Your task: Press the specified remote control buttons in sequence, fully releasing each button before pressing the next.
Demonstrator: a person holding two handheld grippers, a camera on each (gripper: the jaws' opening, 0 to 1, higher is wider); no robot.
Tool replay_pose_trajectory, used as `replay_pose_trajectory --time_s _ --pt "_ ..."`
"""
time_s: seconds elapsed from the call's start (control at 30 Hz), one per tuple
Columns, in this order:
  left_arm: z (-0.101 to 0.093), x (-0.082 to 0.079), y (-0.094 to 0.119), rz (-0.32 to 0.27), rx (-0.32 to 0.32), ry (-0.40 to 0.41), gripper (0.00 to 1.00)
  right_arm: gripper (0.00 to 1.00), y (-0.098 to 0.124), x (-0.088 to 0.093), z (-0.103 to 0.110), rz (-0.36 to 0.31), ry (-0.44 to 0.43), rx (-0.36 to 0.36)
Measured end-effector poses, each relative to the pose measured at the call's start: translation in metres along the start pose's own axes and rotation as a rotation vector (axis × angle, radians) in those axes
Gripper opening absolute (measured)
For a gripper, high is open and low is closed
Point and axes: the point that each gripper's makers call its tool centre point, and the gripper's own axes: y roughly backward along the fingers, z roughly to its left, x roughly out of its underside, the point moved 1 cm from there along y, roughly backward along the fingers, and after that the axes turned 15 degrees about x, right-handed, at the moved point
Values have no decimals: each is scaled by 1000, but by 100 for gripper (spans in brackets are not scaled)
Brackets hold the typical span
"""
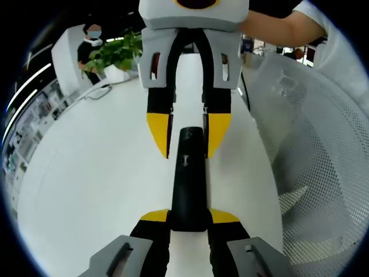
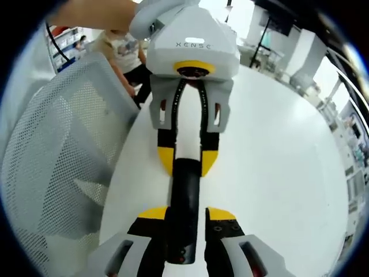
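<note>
A long black remote (image 1: pixel 187 184) lies lengthwise on the white table (image 1: pixel 92 173). My left gripper (image 1: pixel 189 216) is shut on its near end, with the yellow-tipped jaws pressed against both sides. Facing it from the far side, my right gripper (image 1: pixel 188 135) points down over the remote's other end, its yellow tips straddling it with narrow gaps. In the right gripper view the remote (image 2: pixel 184 184) runs between my right gripper (image 2: pixel 187 213) and the left gripper (image 2: pixel 187 158), which clamps the far end. A small red button shows near the bottom of that view.
A white mesh chair back (image 1: pixel 311 144) stands close beside the table edge, also the chair (image 2: pixel 57 156). A green plant (image 1: pixel 118 52) and a person (image 1: pixel 92 43) are at the far end. Wide bare tabletop (image 2: pixel 277 161) lies beside the remote.
</note>
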Motion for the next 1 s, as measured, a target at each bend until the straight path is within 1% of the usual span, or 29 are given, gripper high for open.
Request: replay_pose_trajectory --time_s 0.13,0.5,0.87,1.0 --pt "0 0 0 1 -2 -1 24 22 2 2 0 -7 -13 1" --pt "0 0 0 3 -2 -1 24 24 7 16 3 -10 -54 5" --pt "0 0 0 -1 -1 -3 24 27 10 25 -2 -18 -95 28" --pt "0 0 0 -2 0 -3 24 29 12 29 -1 -20 -107 27"
